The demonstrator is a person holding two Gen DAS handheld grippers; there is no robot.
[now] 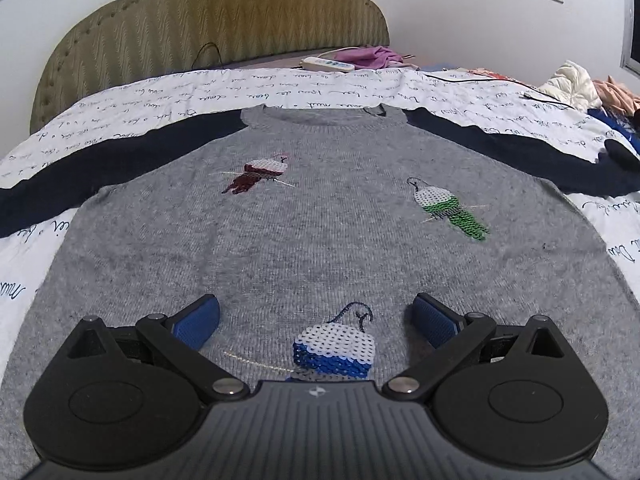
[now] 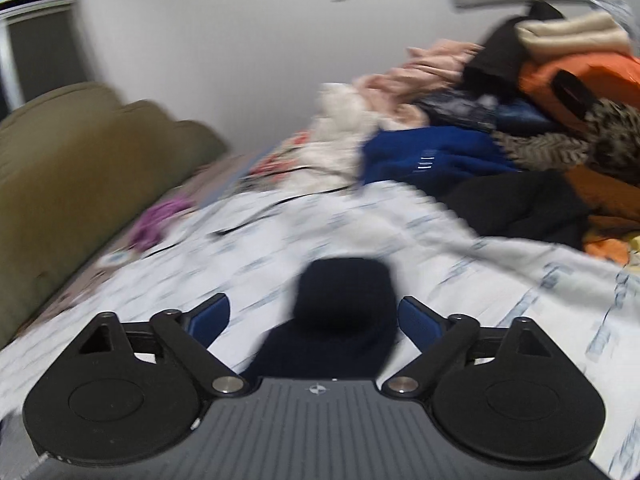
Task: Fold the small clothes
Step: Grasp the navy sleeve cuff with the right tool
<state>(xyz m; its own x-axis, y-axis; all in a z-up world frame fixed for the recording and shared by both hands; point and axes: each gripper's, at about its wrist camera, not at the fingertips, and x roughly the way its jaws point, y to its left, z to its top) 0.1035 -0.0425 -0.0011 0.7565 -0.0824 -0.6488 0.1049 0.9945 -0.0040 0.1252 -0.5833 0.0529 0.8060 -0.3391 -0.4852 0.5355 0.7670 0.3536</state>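
Note:
A small grey sweater [image 1: 320, 232] with navy sleeves lies flat, front up, on the white bedsheet [image 1: 120, 96]. It has three sequin birds: red, green and blue. My left gripper [image 1: 316, 316] is open just above the sweater's lower body, with the blue bird [image 1: 334, 350] between its fingers. My right gripper [image 2: 314, 314] is open over the end of a navy sleeve [image 2: 340, 308], which lies between its fingers. The right wrist view is blurred.
An olive padded headboard [image 1: 216, 28] stands behind the bed. A white power strip [image 1: 328, 65] and a purple cloth [image 1: 368, 56] lie near it. A pile of clothes [image 2: 500, 120] fills the right side of the bed, with a black cable [image 2: 280, 204] on the sheet.

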